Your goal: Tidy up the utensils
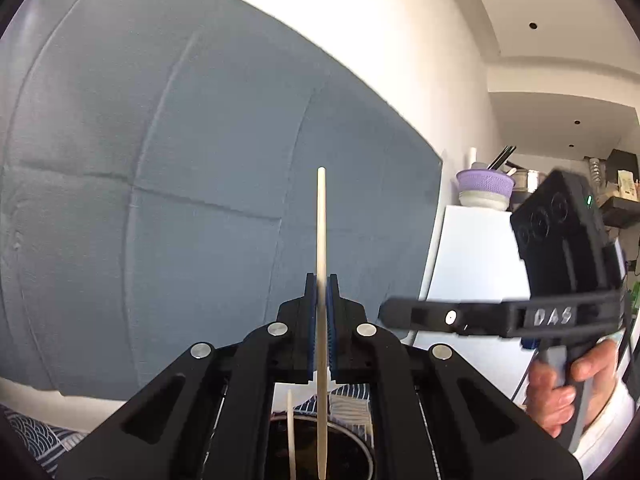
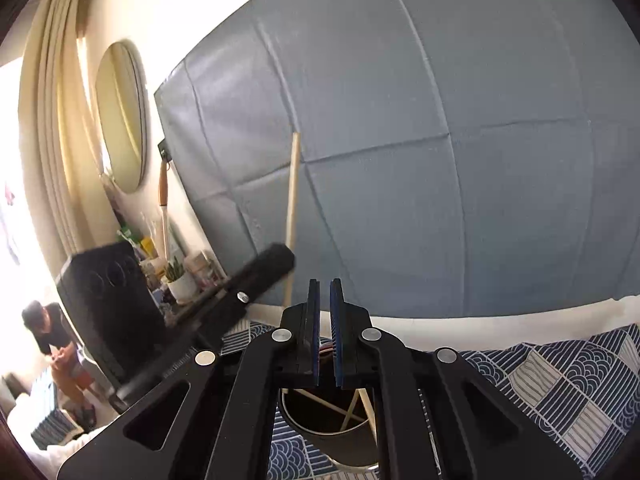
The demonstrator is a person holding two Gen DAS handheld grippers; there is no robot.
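Chopstick (image 1: 321, 220) stands upright, pinched between left jaws.

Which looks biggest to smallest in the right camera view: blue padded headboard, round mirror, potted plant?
1. Blue padded headboard, filling most of the view.
2. Round mirror.
3. Potted plant.
The plant stands farther off, so its true size is unsure.

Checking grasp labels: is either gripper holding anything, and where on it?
Left gripper pinches a pale wooden chopstick around mid-shaft, upright over the dark holder. Right gripper holds nothing.
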